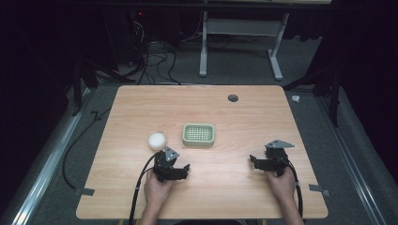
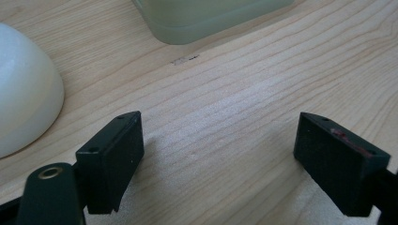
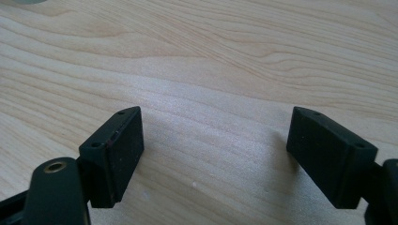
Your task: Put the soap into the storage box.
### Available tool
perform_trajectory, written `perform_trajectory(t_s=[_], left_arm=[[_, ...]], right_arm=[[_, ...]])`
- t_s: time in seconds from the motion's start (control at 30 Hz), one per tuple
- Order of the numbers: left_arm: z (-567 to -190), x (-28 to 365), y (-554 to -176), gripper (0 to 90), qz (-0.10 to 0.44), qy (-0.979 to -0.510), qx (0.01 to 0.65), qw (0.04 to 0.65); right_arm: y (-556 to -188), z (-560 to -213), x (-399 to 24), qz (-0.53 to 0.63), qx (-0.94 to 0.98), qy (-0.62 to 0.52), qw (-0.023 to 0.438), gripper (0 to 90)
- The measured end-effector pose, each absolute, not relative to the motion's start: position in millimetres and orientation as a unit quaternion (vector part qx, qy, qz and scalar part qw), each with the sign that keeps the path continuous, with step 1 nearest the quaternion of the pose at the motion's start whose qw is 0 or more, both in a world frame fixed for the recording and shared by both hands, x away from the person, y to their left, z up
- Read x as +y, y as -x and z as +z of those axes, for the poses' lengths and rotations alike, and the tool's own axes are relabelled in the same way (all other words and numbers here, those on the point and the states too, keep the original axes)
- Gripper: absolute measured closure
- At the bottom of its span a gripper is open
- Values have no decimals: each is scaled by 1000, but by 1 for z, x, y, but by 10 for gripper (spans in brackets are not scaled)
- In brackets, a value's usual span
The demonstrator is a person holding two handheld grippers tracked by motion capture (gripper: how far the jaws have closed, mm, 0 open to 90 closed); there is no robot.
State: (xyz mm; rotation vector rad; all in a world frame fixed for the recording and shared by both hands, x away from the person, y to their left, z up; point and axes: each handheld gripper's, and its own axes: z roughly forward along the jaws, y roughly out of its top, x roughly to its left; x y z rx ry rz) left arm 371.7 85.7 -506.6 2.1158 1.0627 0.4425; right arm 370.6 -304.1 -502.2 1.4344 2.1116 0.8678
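From above, my light wooden table (image 1: 244, 117) stands on grey floor in a dark room, with cables and a white desk frame (image 1: 239, 28) behind. On it sit one white round lump (image 1: 157, 140) and one pale green gridded tray (image 1: 198, 134), its long axis across the table.

Along my left gripper (image 2: 220, 159), jaws apart, the lump (image 2: 23, 93) sits just left, the tray (image 2: 206, 18) ahead.

My right gripper (image 3: 213, 154) gapes over bare wood.

High view looks down; gripper views skim the table (image 1: 234, 122) (shared) closely.
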Motion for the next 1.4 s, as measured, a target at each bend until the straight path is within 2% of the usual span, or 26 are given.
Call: perform_trajectory(t_s=[0.97, 1.2, 1.4], left_arm=[[-507, 87, -371, 163, 178, -813, 423, 357], [-502, 94, -367, 162, 186, -812, 427, 352], [-493, 105, -362, 164, 187, -798, 437, 372]], right_arm=[[-371, -502, -304, 314, 764, -518, 220, 199], [-371, -502, -304, 314, 764, -518, 221, 200], [-371, -502, -304, 314, 764, -518, 221, 200]])
